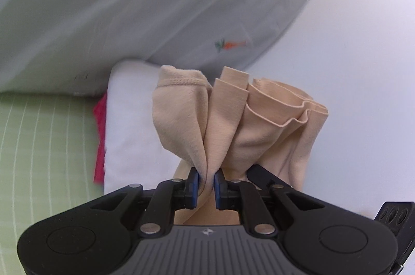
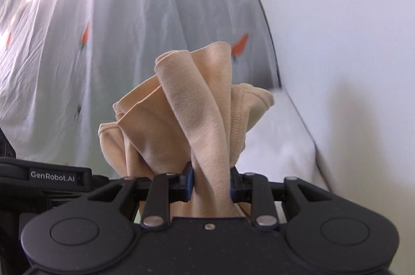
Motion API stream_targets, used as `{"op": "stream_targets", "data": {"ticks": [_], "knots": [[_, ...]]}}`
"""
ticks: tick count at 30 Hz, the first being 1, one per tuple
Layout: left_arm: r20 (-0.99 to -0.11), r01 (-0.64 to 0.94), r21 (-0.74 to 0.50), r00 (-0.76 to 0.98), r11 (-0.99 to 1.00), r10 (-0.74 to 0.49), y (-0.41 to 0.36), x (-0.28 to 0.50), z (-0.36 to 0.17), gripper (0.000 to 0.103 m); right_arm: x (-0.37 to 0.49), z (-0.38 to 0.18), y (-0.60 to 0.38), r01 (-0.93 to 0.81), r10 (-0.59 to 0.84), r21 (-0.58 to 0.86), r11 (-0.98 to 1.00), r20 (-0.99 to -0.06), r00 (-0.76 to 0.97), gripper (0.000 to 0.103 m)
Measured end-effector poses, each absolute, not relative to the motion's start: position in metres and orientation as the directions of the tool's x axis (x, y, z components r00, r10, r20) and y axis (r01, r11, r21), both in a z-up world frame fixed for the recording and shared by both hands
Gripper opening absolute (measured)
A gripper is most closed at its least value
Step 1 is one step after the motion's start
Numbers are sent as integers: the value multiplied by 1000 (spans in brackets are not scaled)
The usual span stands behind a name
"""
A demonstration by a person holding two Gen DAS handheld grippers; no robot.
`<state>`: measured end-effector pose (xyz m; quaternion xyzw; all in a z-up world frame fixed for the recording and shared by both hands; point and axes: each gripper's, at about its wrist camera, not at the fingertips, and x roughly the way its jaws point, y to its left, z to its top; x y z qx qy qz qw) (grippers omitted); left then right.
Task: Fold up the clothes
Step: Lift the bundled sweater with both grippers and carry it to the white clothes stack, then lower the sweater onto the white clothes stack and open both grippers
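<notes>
A beige knit garment (image 1: 233, 116) is bunched up between the blue pads of my left gripper (image 1: 207, 180), which is shut on it. The same beige garment (image 2: 192, 106) is also pinched in my right gripper (image 2: 211, 181), which is shut on it, with folds fanning out above the fingers. Both grippers hold the cloth lifted off the surface, close together. The right gripper's body shows at the left wrist view's lower right (image 1: 394, 218); the left gripper's body shows at the right wrist view's left edge (image 2: 52, 179).
A pale grey sheet with small carrot prints (image 1: 230, 44) hangs behind, and also shows in the right wrist view (image 2: 240, 44). A white cloth (image 1: 129, 119) lies over a red item (image 1: 99, 135) on a green striped surface (image 1: 39, 145). A white wall (image 2: 350, 41) stands at right.
</notes>
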<state>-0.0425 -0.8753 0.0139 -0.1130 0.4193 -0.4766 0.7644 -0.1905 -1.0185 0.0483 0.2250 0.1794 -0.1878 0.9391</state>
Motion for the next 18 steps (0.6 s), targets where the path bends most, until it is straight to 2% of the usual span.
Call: {"op": "stream_targets", "data": {"ticks": [2,4,5,6,7,8,9,12,15,17,18], "knots": [[-519,631,-566,228,531,-824,-896,-15,13,13,-161,49,-1042,435,-285,342,833,-409,867,27],[-533,601,-540,297,589,-792,-918,16,1,17,-131,46,-1065,445,-305,325,834,-402,864,32],[-554,575,-517,340,634,-760,-929,32,-7,20,-113,38,-1076,476,-336,306,824,-412,847,48],[-598,545,-469,382,695,-704,-937,44,-14,22,-96,29,-1086,526,-385,274,805,-434,815,72],[-639,512,-418,422,750,-643,-945,56,-20,21,-79,19,-1095,596,-450,215,774,-476,756,77],[-664,483,-378,453,790,-594,-950,65,-26,21,-68,14,-1098,644,-502,155,749,-501,705,71],[-642,483,-400,459,779,-614,-947,64,-27,23,-64,13,-1098,653,-529,122,747,-485,696,65],[-593,515,-431,457,741,-663,-945,57,-31,34,-65,7,-1090,593,-501,125,796,-415,760,68],[-610,554,-412,422,723,-671,-964,49,-46,35,-65,-2,-1083,503,-430,151,851,-350,832,63],[-656,527,-413,394,743,-644,-977,55,-64,35,-52,-19,-1089,479,-383,174,860,-399,833,61],[-664,510,-417,393,752,-636,-979,59,-73,38,-47,-26,-1092,505,-402,165,847,-422,813,61]]}}
